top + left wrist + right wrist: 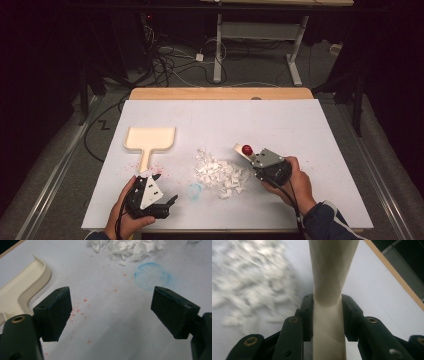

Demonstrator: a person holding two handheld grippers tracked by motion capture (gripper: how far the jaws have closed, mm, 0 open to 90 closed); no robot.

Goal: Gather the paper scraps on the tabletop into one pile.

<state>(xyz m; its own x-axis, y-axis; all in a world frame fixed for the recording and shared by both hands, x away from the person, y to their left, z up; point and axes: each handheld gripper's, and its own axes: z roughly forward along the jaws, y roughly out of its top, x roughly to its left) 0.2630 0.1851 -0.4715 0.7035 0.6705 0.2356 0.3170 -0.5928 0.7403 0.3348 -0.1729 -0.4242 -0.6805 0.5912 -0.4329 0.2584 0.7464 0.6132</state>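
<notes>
Left hand-held gripper (162, 192) sits at the near-left of the worktop (300, 125), jaws wide apart w/ nothing between them. In the left gripper view its fingertips (56, 312) frame bare white surface speckled w/ red flecks (77, 311). Just ahead & to the right of it: a faint blue chalk ring (152, 275). Beyond that, the pile of white paper scraps (130, 247). Off to its left, the cream dustpan (25, 287) lies flat, handle pointing toward the gripper; not touching.

Right hand-held gripper (250, 162) is clamped on a cream brush handle (329, 302); the handle runs up between the jaws & out ahead of it, widening. Scraps (254, 277) lie left of it in the right gripper view, blurred. In the high view the pile (220, 175) is just beside this gripper's tip, between the two grippers. A small red ball (247, 149) sits on top of the right gripper.

No brand, label or readable writing anywhere.
</notes>
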